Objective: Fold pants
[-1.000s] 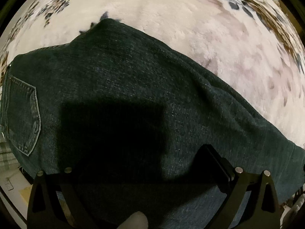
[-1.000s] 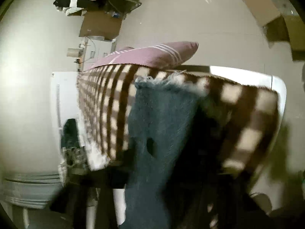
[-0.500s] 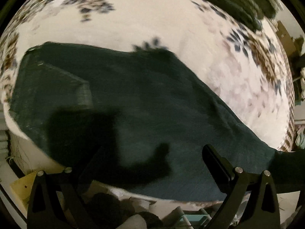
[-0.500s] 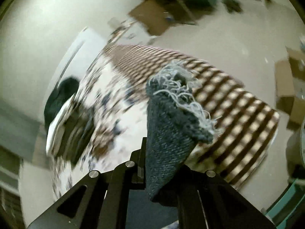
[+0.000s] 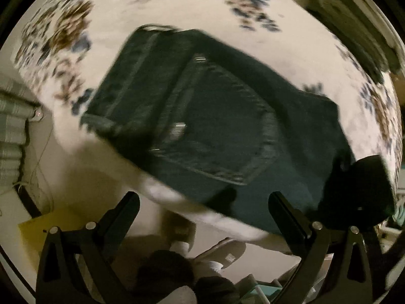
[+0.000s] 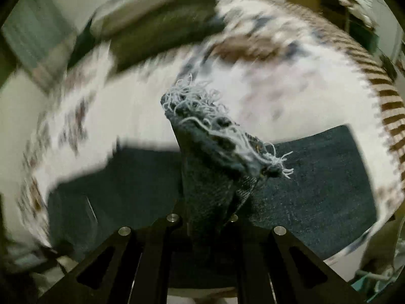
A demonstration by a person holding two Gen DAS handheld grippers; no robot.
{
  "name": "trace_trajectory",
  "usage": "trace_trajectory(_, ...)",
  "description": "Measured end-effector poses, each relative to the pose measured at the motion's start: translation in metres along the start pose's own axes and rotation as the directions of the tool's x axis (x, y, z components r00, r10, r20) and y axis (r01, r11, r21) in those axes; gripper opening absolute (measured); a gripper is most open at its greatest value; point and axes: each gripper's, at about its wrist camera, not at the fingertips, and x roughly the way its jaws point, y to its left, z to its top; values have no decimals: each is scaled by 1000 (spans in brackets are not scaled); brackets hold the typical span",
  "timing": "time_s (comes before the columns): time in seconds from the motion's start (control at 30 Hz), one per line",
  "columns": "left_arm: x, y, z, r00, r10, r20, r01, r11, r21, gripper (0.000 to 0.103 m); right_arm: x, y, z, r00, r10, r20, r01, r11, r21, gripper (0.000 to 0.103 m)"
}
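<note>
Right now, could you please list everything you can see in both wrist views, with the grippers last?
Dark denim pants: one, dark blue-green, lying on the bed, back pocket up.
Frayed pale-threaded pant hem: one, dark denim, sticking up from the right gripper.
White fleecy blanket with brown and blue blotches: one, covering the bed under the pants.
Brown-and-white checked blanket: one, at the bed's far edge.
Yellow sheet: one, on the floor beside the bed.
Left gripper: black, open, holding nothing.
Right gripper: black, shut on the hem.
</note>
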Motion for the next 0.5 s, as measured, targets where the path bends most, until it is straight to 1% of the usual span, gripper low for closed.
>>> trace_trajectory(0.03, 1, 8, 1, 1000, 2, -1, -2, 1000, -12, 103, 11, 12, -9, 999, -33, -21, 32, 999, -39, 8)
trace_trajectory(0.1, 2, 20, 2, 1000, 6, -1, -6, 999, -32, 103, 34, 27, -19, 991, -92, -96, 84, 993, -88, 14)
trace_trajectory(0.13, 1, 25, 1, 1000, 6, 2, -6, 999, -43, 103, 36, 27, -24, 989, -103, -111, 93, 992, -89, 18)
trace_trajectory(0.17, -2, 34, 0, 1000, 6, 7, -5, 998, -55, 103, 34, 32, -25, 990, -94, -104, 86, 993, -75, 26)
trace_trajectory(0.2, -2, 39, 0, 1000, 7, 11, -6, 998, -63, 103, 32, 36, -24, 992, -52, -116, 45, 997, -63, 32)
trace_trajectory(0.23, -3, 43, -1, 1000, 8, 17, -7, 997, -72, 103, 31, 40, -24, 991, -9, -131, 2, 999, -54, 44)
trace_trajectory(0.27, -4, 47, -2, 1000, 13, 22, -11, 997, -80, 103, 30, 47, -23, 982, 98, -162, -105, 994, -37, 46)
trace_trajectory(0.3, -5, 53, -3, 1000, 15, 25, -12, 996, -89, 103, 28, 51, -22, 971, 156, -181, -164, 986, -30, 46)
trace_trajectory(0.33, -4, 57, -4, 1000, 13, 21, -11, 995, -103, 103, 26, 55, -21, 940, 265, -215, -268, 963, 11, 46)
trace_trajectory(0.37, -4, 63, -5, 1000, 9, 19, -6, 993, -119, 103, 22, 54, -19, 919, 322, -227, -318, 946, 55, 46)
trace_trajectory(0.4, -4, 66, -5, 1000, 4, 21, -1, 991, -135, 103, 16, 52, -16, 911, 350, -217, -337, 936, 98, 46)
trace_trajectory(0.43, -5, 71, -5, 1000, -1, 26, 5, 989, -150, 103, 9, 48, -13, 913, 357, -196, -338, 933, 125, 46)
trace_trajectory(0.47, -5, 74, -5, 1000, -5, 31, 10, 987, -163, 103, 1, 42, -11, 918, 360, -166, -339, 930, 142, 47)
trace_trajectory(0.5, -4, 76, -4, 999, -9, 37, 15, 984, -175, 103, -4, 36, -10, 930, 338, -147, -318, 937, 144, 48)
